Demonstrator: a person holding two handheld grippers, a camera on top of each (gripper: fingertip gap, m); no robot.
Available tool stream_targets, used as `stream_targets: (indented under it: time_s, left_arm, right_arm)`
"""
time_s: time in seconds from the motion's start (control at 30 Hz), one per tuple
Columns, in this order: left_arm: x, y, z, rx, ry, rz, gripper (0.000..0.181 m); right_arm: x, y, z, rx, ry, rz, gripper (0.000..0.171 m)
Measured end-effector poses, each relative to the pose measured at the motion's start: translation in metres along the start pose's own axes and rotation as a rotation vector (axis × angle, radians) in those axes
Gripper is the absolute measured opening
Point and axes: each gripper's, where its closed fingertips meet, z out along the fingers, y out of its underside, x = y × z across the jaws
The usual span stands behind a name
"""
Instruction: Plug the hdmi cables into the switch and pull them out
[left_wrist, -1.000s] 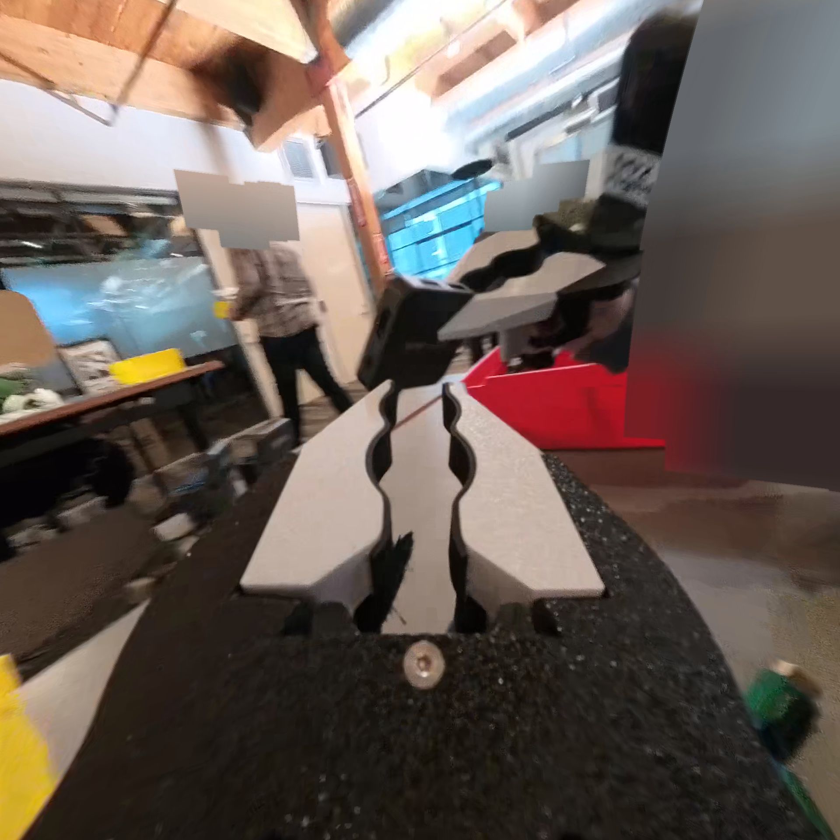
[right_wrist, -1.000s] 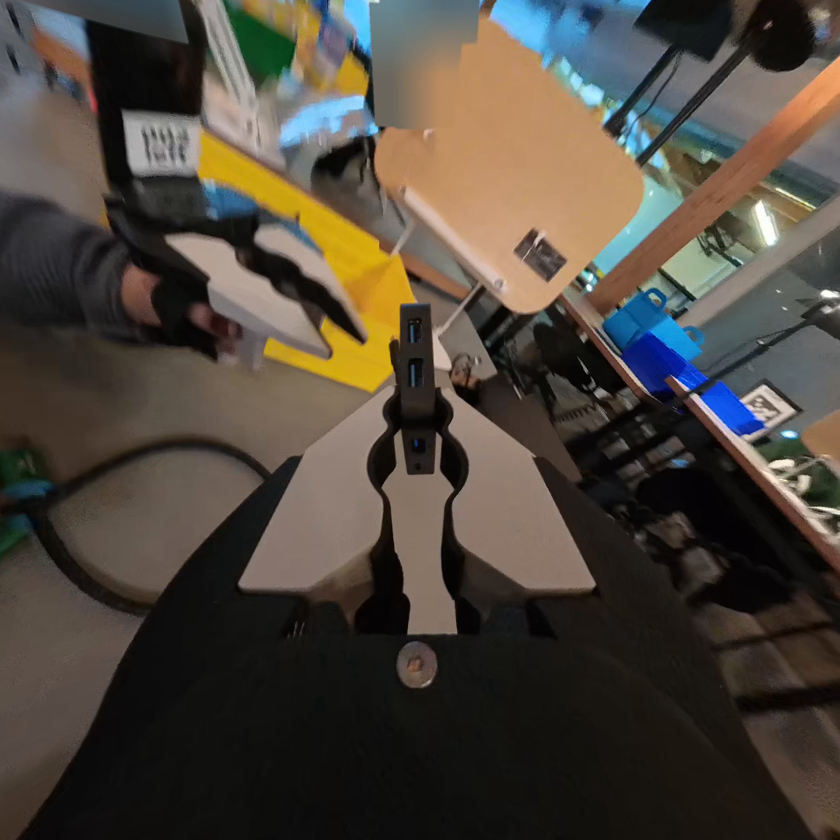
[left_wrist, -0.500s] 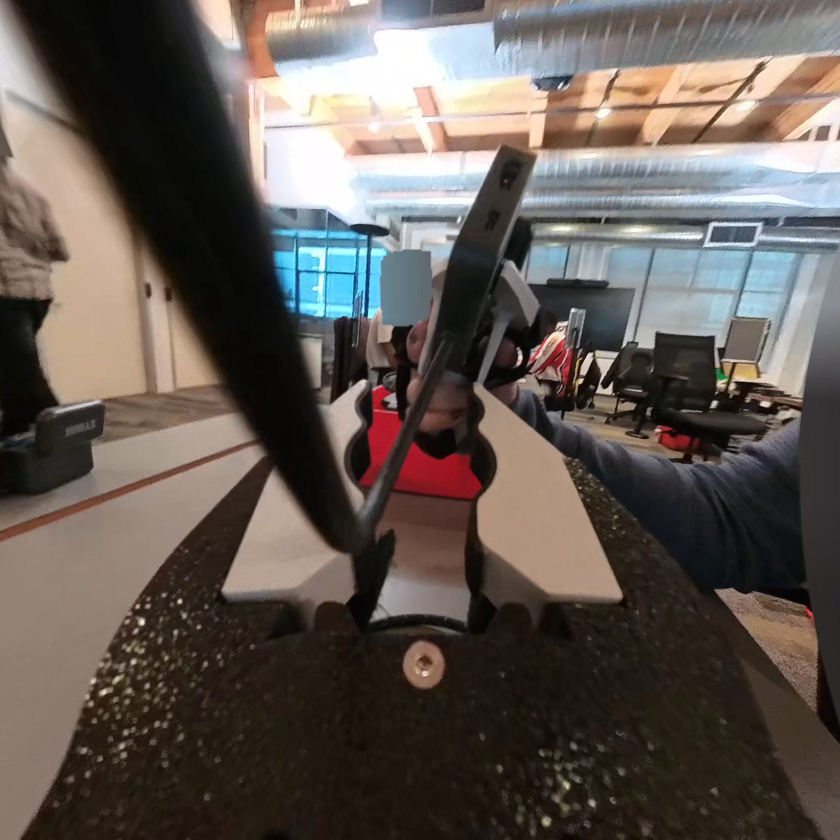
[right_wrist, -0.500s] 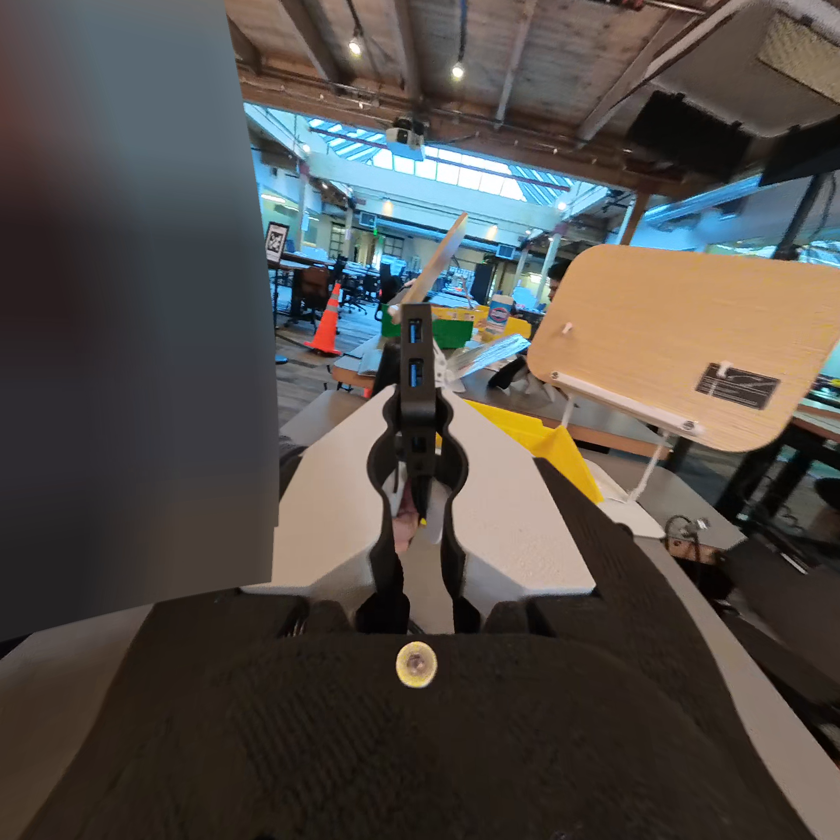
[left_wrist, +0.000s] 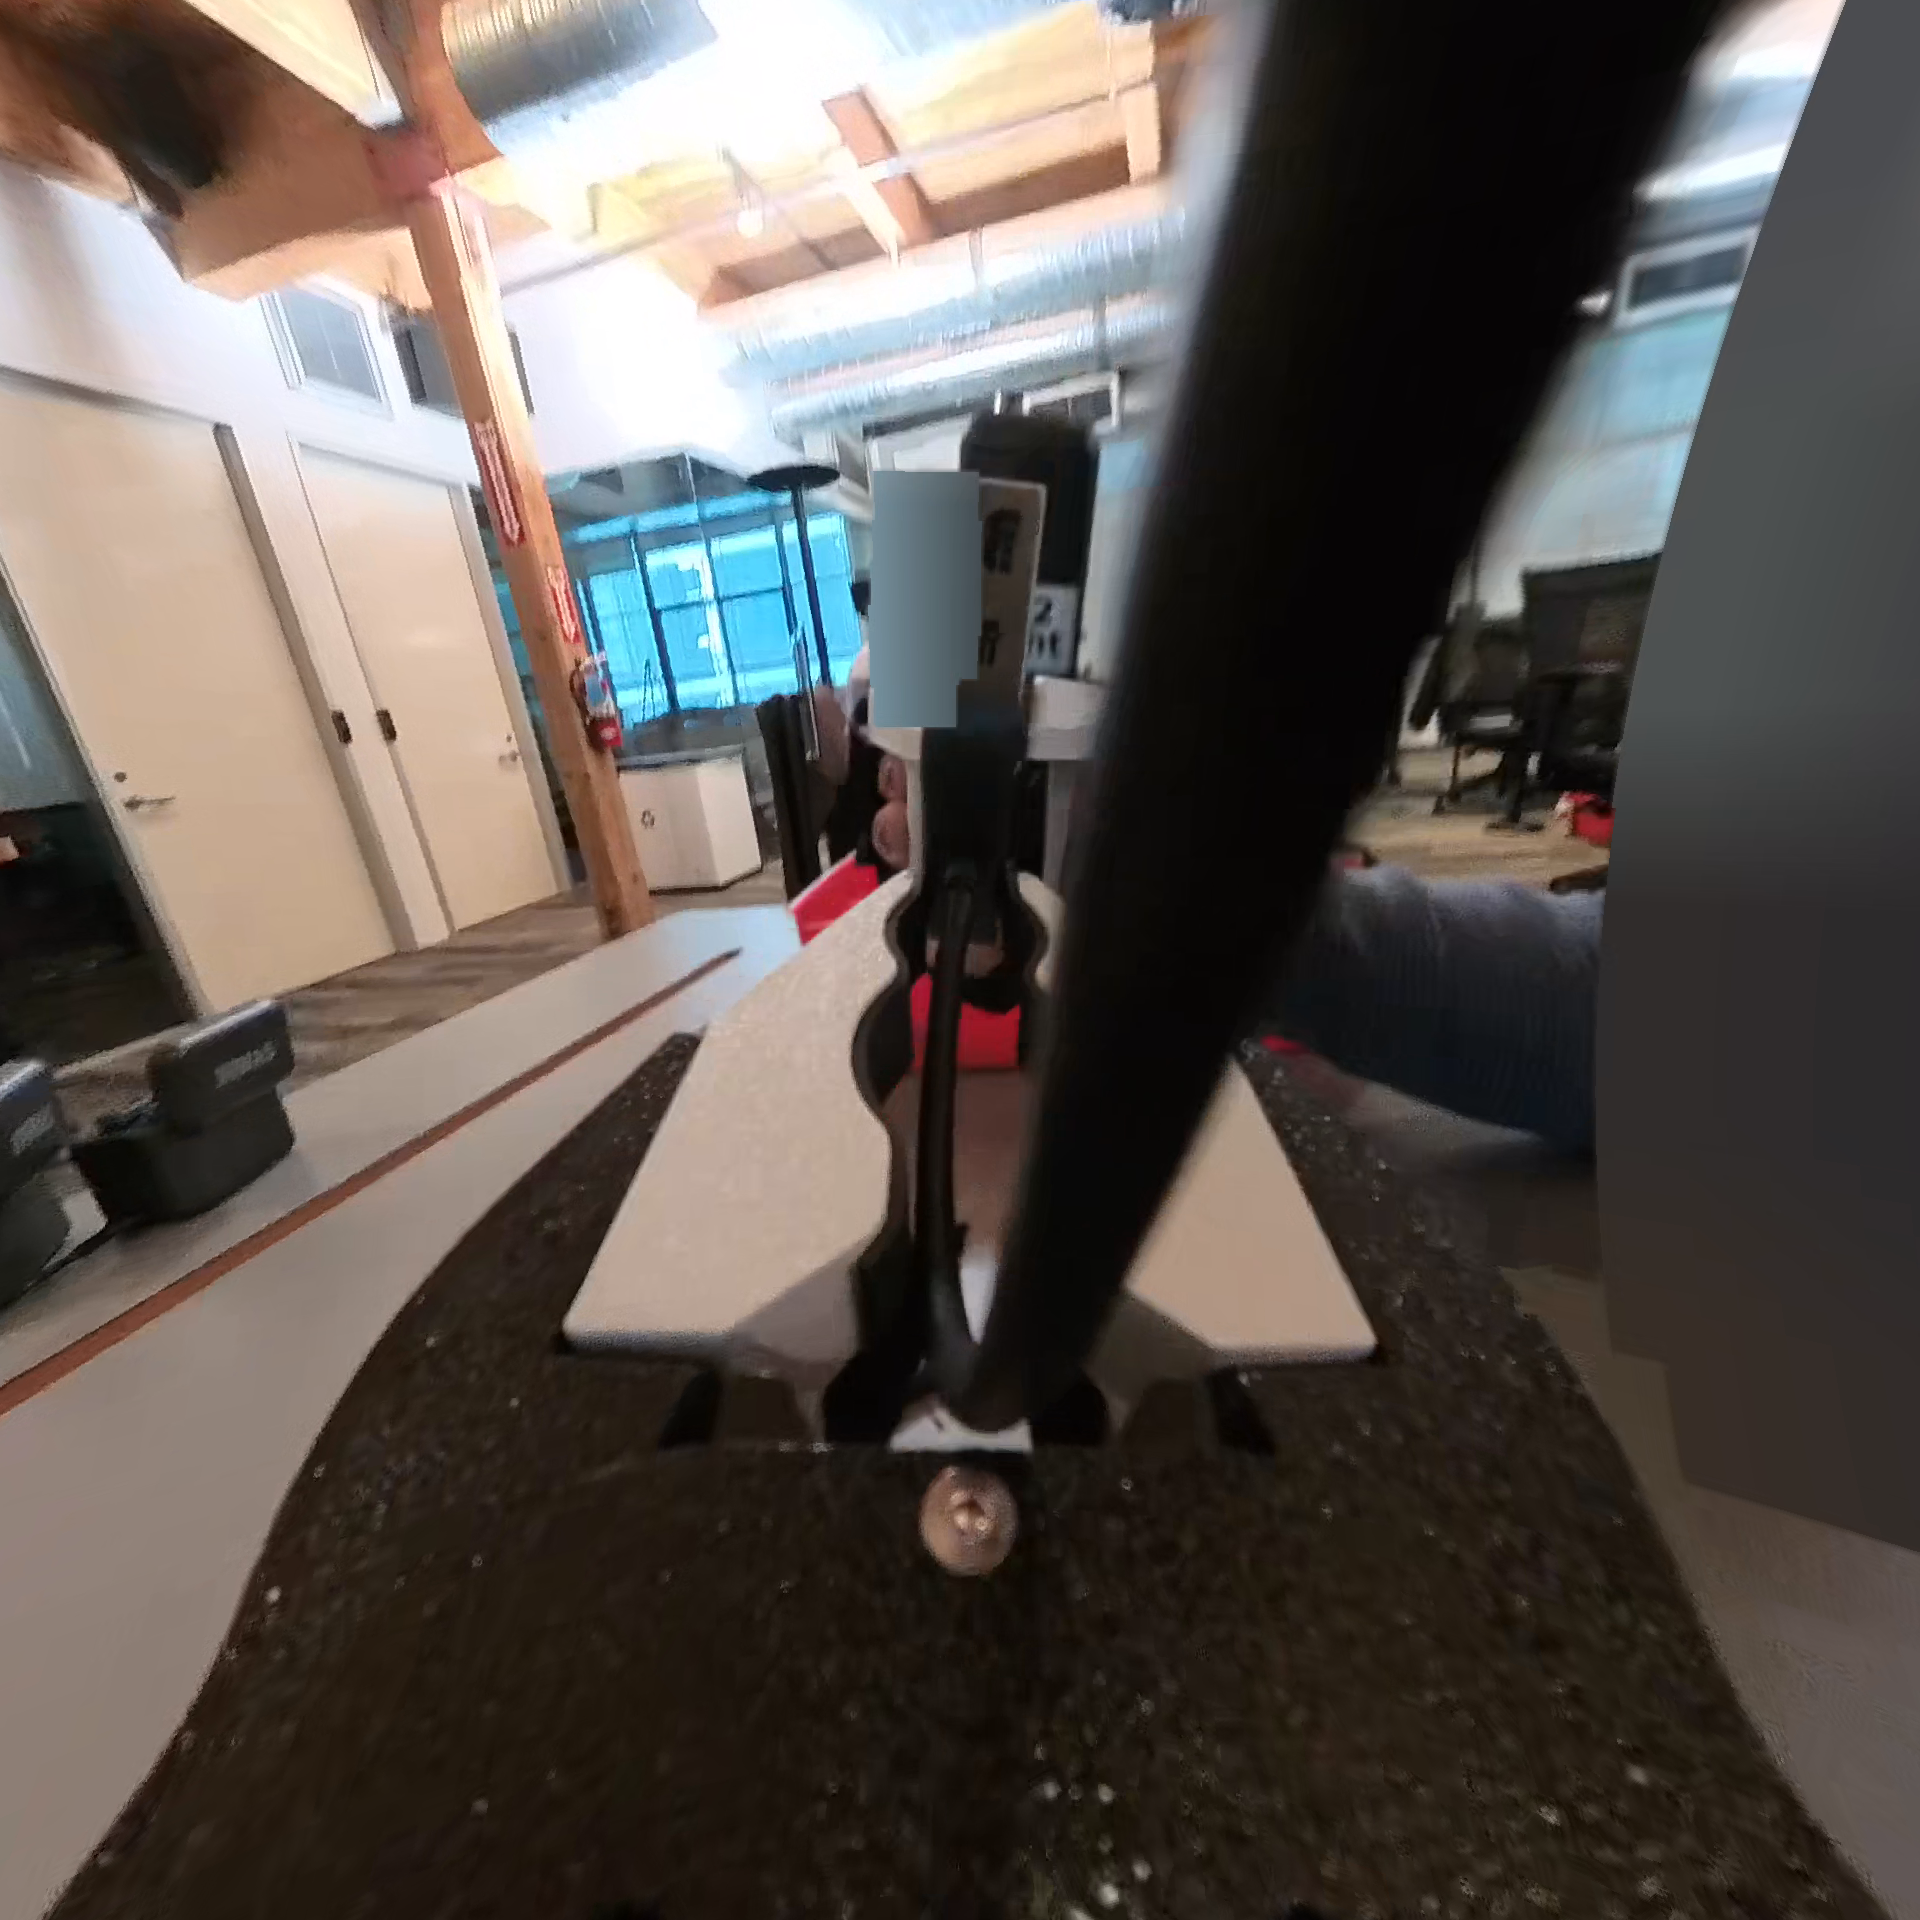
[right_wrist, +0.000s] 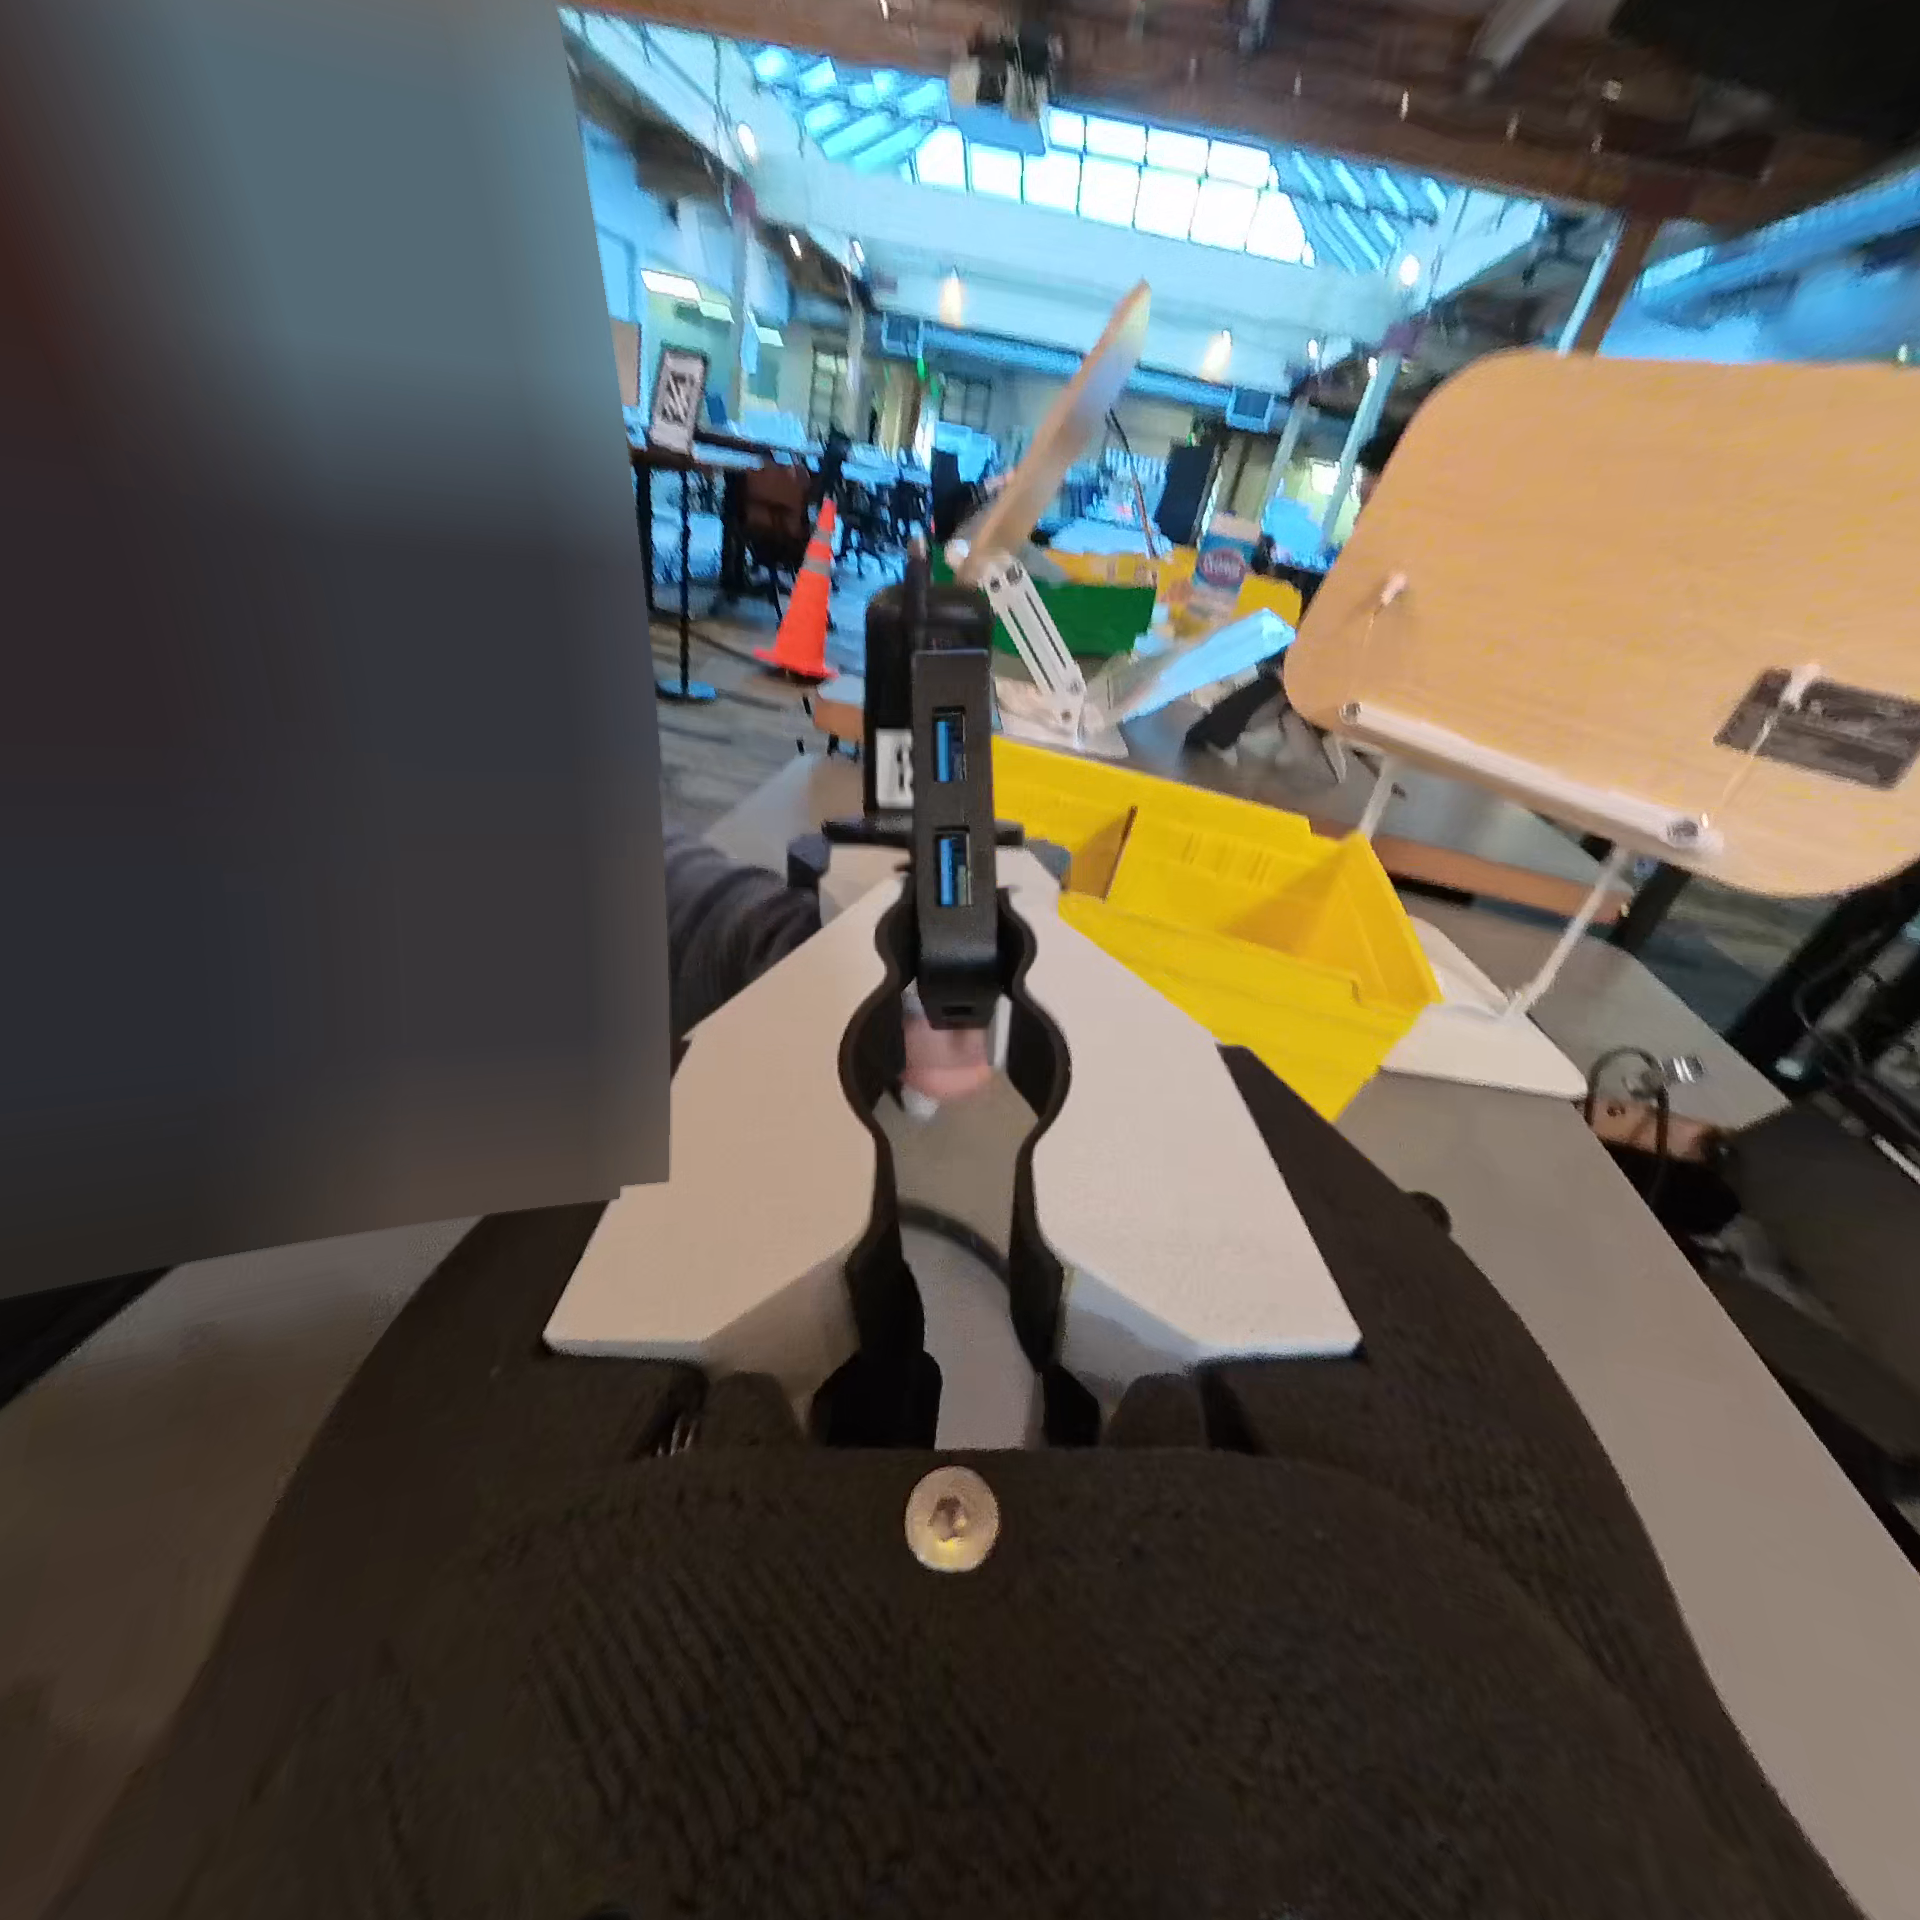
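Two blue ports show on the narrow face of the black switch (right_wrist: 951, 831), which stands upright, pinched between the tips of the right hand-held gripper (right_wrist: 954, 940). Its lower end sits inside the first notch of the fingers, so that bit is half hidden. In the left wrist view the switch (left_wrist: 971, 790) is seen end-on, with a thin black cable (left_wrist: 940, 1091) running from its underside back through the slot of the left hand-held gripper (left_wrist: 971, 914). Those fingers look closed around the cable right near the plug, though blur makes the actual contact hard to read. Whether the plug is seated in the switch, I can't tell.

A thick black cable (left_wrist: 1226, 582) cuts diagonally across the left view, very close to the lens and out of focus, covering most of that gripper's right finger. A blue-grey sleeve (left_wrist: 1455, 997) reaches in behind it.

Around the right view: a yellow bin (right_wrist: 1236, 914) sits on the grey surface (right_wrist: 1475, 1164) just past the fingers, a tilted wooden board (right_wrist: 1621, 613) on a white stand is beyond it, and an orange cone (right_wrist: 805, 603) stands farther back. Black cases (left_wrist: 187, 1122) sit on the floor at the left view's edge.
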Motion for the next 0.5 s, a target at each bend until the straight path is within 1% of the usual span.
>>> stream_targets:
  time_s: [0.07,0.13,0.17,0.2,0.27,0.33,0.43,0.5]
  left_arm:
    - [-0.006,0.013,0.002,-0.098,-0.03,0.017,0.011]
    - [-0.017,0.028,0.0,-0.214,-0.093,0.082,0.009]
    - [-0.021,0.035,-0.001,-0.27,-0.113,0.113,0.009]
    - [-0.024,0.041,-0.003,-0.32,-0.133,0.148,0.009]
    - [-0.028,0.049,-0.006,-0.392,-0.145,0.205,0.011]
    - [-0.026,0.055,-0.007,-0.434,-0.134,0.252,0.011]
    - [-0.025,0.06,-0.008,-0.469,-0.127,0.307,0.012]
    - [-0.025,0.058,-0.007,-0.447,-0.134,0.31,0.012]
  right_arm:
    - [0.006,0.014,-0.007,-0.098,0.045,0.012,0.014]
    - [0.019,0.031,-0.015,-0.257,0.155,0.025,0.02]
    - [0.024,0.04,-0.019,-0.357,0.211,0.009,0.022]
    - [0.027,0.046,-0.023,-0.443,0.252,-0.024,0.029]
    - [0.025,0.052,-0.025,-0.555,0.279,-0.09,0.031]
    - [0.022,0.054,-0.022,-0.613,0.275,-0.137,0.028]
    - [0.021,0.061,-0.022,-0.686,0.273,-0.173,0.018]
    - [0.019,0.063,-0.024,-0.707,0.261,-0.147,0.016]
